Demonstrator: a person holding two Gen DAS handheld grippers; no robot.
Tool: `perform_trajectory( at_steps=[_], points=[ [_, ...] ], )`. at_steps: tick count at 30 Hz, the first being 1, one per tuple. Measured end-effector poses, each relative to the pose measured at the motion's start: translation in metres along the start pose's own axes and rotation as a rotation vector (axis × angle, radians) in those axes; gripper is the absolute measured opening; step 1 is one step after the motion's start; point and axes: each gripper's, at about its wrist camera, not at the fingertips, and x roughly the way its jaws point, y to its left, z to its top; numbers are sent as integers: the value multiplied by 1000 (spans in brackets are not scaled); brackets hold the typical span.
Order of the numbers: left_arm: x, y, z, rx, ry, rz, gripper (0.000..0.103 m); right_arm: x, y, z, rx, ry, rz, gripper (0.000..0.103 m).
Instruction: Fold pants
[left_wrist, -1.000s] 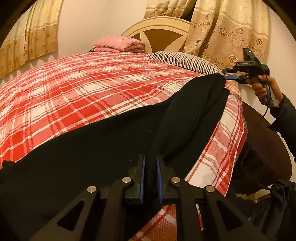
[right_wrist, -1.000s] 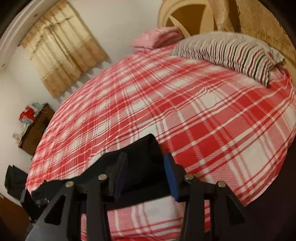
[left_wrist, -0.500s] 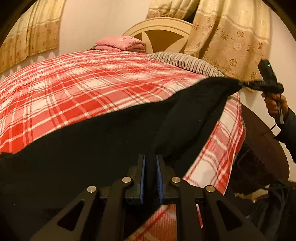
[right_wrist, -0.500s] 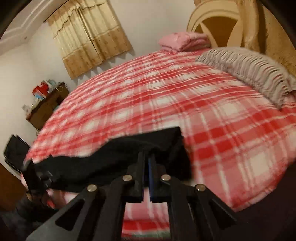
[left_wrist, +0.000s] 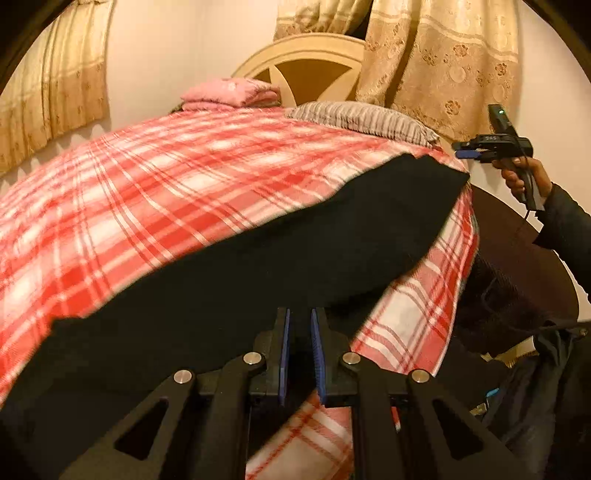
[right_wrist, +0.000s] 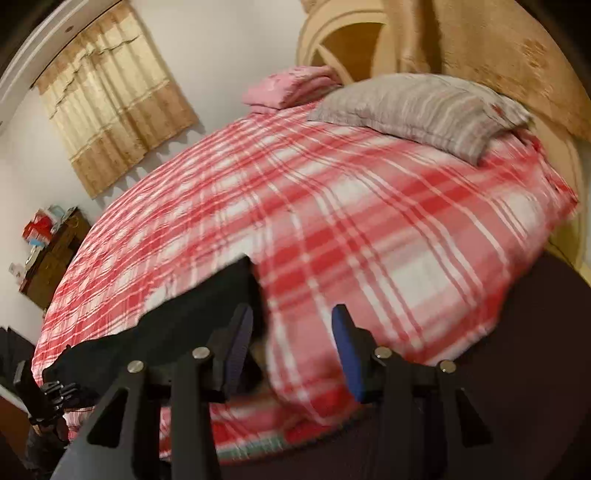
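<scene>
Pants (left_wrist: 258, 280), black, plain, lie flat along the near edge of the bed (left_wrist: 184, 192), on the red-and-white plaid cover. Cloth looks smooth, no clear wrinkles, blurred in places. Long axis runs along the bed edge, from the left gripper (left_wrist: 299, 354) at the near end out toward the right gripper (left_wrist: 466, 154) at the far end; which end is waist or cuffs I cannot tell.

Left gripper: jaws nearly together, clamped on the near edge of the pants, black cloth pinched between the blue pads.

Right gripper (right_wrist: 291, 347): jaws have just been opening, now stand apart, plaid cover showing in the gap between them. Pants end (right_wrist: 207, 306) sits just beside the left-hand pad in the right wrist view, not between the pads. From the left wrist view this gripper is held in a hand (left_wrist: 522, 177) off the far corner of the pants, clear of the cloth.

No containers on the bed.

Farther back: striped pillow (right_wrist: 424, 107) at the head end, folded pink cloth (left_wrist: 229, 92) beside it, cream headboard (left_wrist: 303, 62) behind, beige curtains (left_wrist: 436, 62) on the wall. Wooden cabinet (right_wrist: 51, 254) with small clutter on top stands across the room, contents too small to tell.
</scene>
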Motion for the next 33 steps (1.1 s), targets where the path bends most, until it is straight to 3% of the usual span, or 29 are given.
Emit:
perform_trajectory(
  at_steps=[3, 5, 7, 9, 14, 17, 18, 21, 24, 30, 33],
  points=[
    [2, 15, 14, 3, -3, 45, 14, 23, 10, 12, -6, 49, 32, 49],
    [13, 29, 23, 4, 16, 75, 21, 51, 15, 20, 8, 116, 71, 49],
    [24, 41, 29, -6, 26, 115, 47, 69, 17, 20, 7, 157, 71, 49],
    [36, 53, 35, -11, 25, 147, 56, 77, 17, 17, 2, 180, 59, 45],
    [66, 59, 45, 10, 73, 105, 56, 70, 16, 8, -20, 177, 51, 24],
    [82, 55, 42, 49, 114, 134, 56, 68, 19, 9, -61, 173, 41, 14],
    [85, 54, 40, 54, 125, 142, 55, 69, 23, 11, -79, 169, 32, 12],
    [80, 52, 39, 58, 90, 137, 18, 65, 36, 12, -135, 142, -5, 9],
    [71, 48, 39, 75, 51, 158, 3, 57, 45, 16, -163, 102, -23, 7],
    [43, 66, 47, -48, -58, 102, 3, 37, 65, 35, -201, -5, -24, 5],
    [45, 68, 48, -58, -45, 103, 3, 35, 72, 44, -204, -33, -20, 5]
  ],
)
